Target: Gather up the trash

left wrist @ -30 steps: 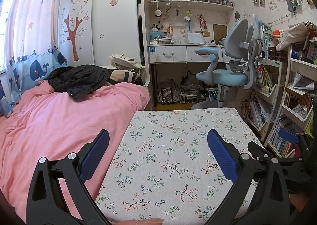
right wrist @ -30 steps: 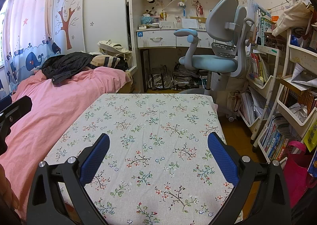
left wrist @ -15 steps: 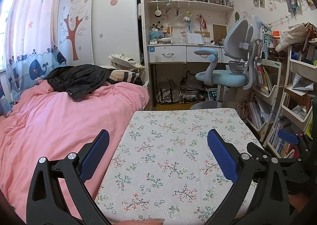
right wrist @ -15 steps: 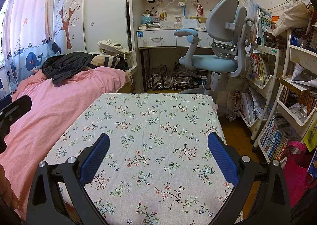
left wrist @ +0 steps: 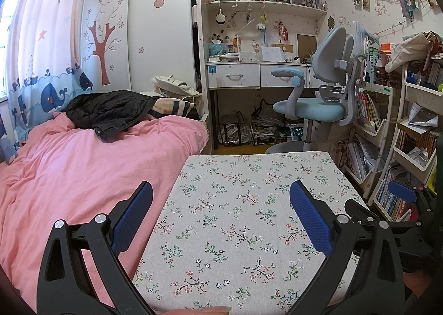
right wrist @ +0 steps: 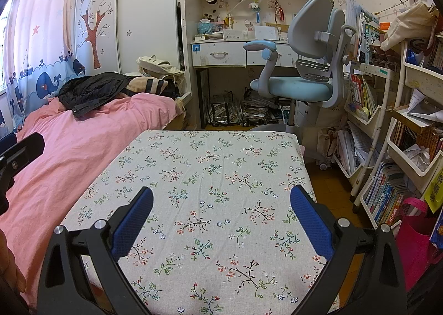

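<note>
No trash shows on the floral-cloth table (left wrist: 249, 184) (right wrist: 210, 171) in either view. My left gripper (left wrist: 221, 190) hovers open over the table's near left part, blue pads wide apart with nothing between them. My right gripper (right wrist: 221, 196) is open too, above the table's near edge, holding nothing. In the left wrist view the right gripper (left wrist: 398, 204) appears at the right edge beside the table. The left gripper's finger (right wrist: 19, 154) pokes in at the left edge of the right wrist view, over the pink bedding.
A bed with pink bedding (left wrist: 69, 171) and a black jacket (left wrist: 110, 110) lies left of the table. Beyond the table are a desk (left wrist: 249, 74) and a blue-grey chair (right wrist: 304, 79). Packed shelf carts (right wrist: 387, 135) and a pink bag (right wrist: 415, 237) line the right side.
</note>
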